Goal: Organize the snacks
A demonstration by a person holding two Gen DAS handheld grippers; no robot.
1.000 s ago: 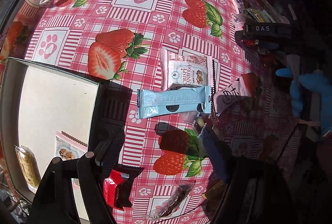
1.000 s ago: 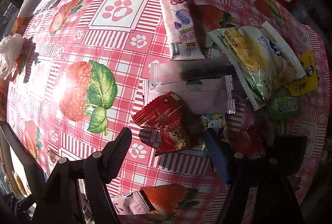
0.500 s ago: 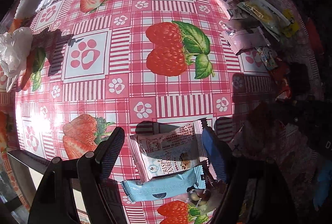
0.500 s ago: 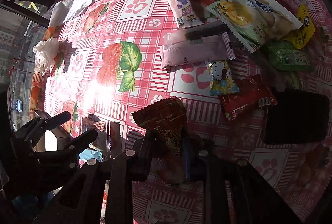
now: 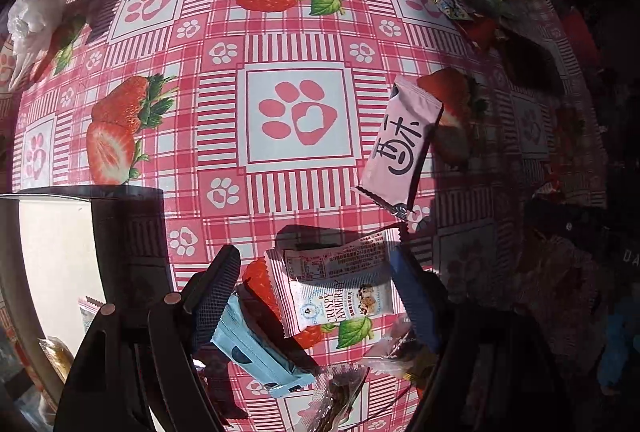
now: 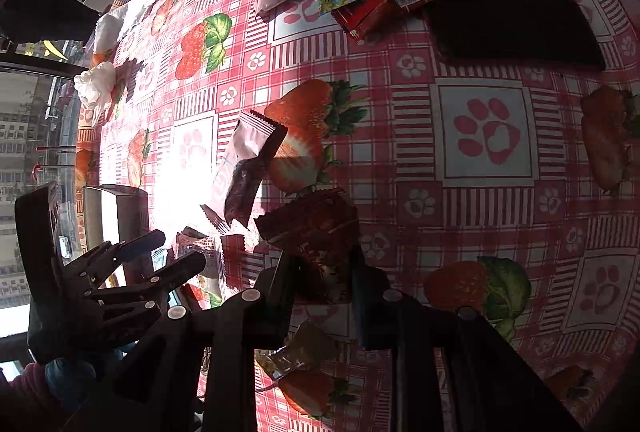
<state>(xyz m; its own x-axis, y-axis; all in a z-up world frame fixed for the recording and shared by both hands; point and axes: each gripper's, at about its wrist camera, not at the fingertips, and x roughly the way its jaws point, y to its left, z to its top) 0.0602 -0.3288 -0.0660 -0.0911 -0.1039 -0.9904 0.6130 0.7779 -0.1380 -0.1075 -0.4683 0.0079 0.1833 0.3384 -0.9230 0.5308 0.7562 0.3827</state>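
Two grippers at work: your right gripper [image 6: 320, 264] is clamped on the red packet [image 6: 310, 220] (probably clear of the cloth); carry it level to the tray [image 5: 60, 256]; your left gripper [image 5: 316, 292], jaws wide, straddles the cranberry packet [image 5: 340, 296]; lower squarely before closing.

Counter covered by a pink checked cloth [image 5: 224, 135] with strawberry and paw prints. Crumpled white plastic bag [image 5: 34, 15] at far left edge. Flat black rectangular object [image 6: 516, 25] on the cloth.
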